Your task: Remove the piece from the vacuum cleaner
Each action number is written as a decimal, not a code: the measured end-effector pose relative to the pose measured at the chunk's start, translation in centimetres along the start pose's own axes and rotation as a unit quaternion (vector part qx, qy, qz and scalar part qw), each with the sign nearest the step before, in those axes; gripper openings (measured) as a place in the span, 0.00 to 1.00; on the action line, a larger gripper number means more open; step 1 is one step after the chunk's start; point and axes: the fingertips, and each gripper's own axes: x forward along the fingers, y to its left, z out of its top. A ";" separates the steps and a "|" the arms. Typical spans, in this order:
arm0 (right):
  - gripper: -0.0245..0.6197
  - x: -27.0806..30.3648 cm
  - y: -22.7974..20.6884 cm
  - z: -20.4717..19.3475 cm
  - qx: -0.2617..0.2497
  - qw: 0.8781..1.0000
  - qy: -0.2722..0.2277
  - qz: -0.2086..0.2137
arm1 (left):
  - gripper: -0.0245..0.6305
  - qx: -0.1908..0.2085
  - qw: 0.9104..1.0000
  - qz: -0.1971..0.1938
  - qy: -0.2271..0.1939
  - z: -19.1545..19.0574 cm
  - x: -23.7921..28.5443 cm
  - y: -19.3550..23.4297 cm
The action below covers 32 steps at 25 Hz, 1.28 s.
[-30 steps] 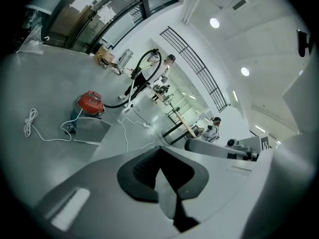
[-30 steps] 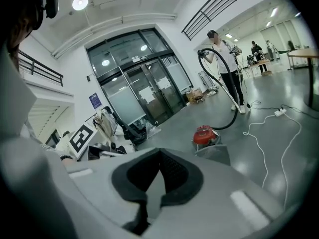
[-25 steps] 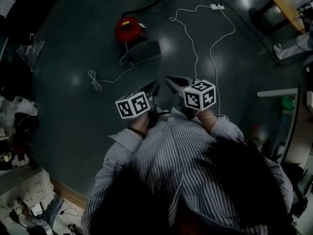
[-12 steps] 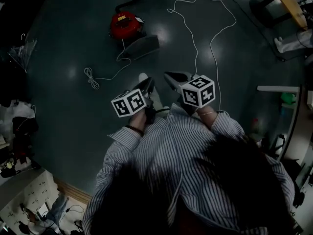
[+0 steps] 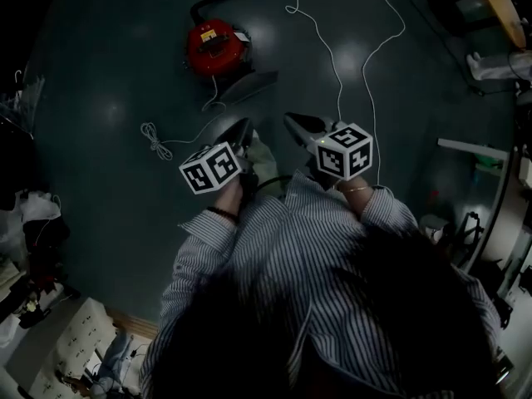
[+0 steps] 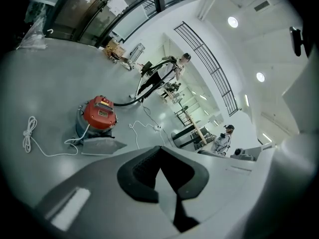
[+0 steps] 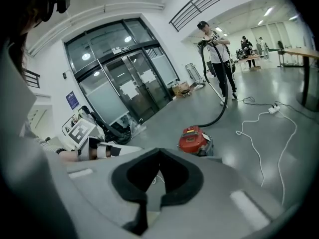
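Two shut, empty tools: left hand-held gripper (image 5: 239,130) and right hand-held gripper (image 5: 296,124) have moved nearer the red vacuum cleaner (image 5: 214,46); it sits on the floor (image 5: 125,165) ahead, still apart; approach only, nothing removed yet.

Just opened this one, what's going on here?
A person in a striped shirt holds a gripper in each hand, both aimed at a red vacuum cleaner on the floor ahead. The left gripper and the right gripper are shut and empty, and neither touches the vacuum. Its black hose runs to a second person, who holds the far end.
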 end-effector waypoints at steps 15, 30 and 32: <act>0.04 8.2 -5.8 1.0 0.002 0.997 0.066 -0.040 | 0.05 -0.052 0.996 0.018 0.067 2.5 6.2 7.5; 0.04 18.3 -13.1 0.1 -0.123 0.988 0.095 0.010 | 0.05 0.036 0.998 -0.004 0.056 2.5 16.0 12.2; 0.04 19.9 -13.7 -0.5 -0.157 0.982 0.102 0.023 | 0.05 0.054 0.997 0.006 0.058 2.5 17.3 14.0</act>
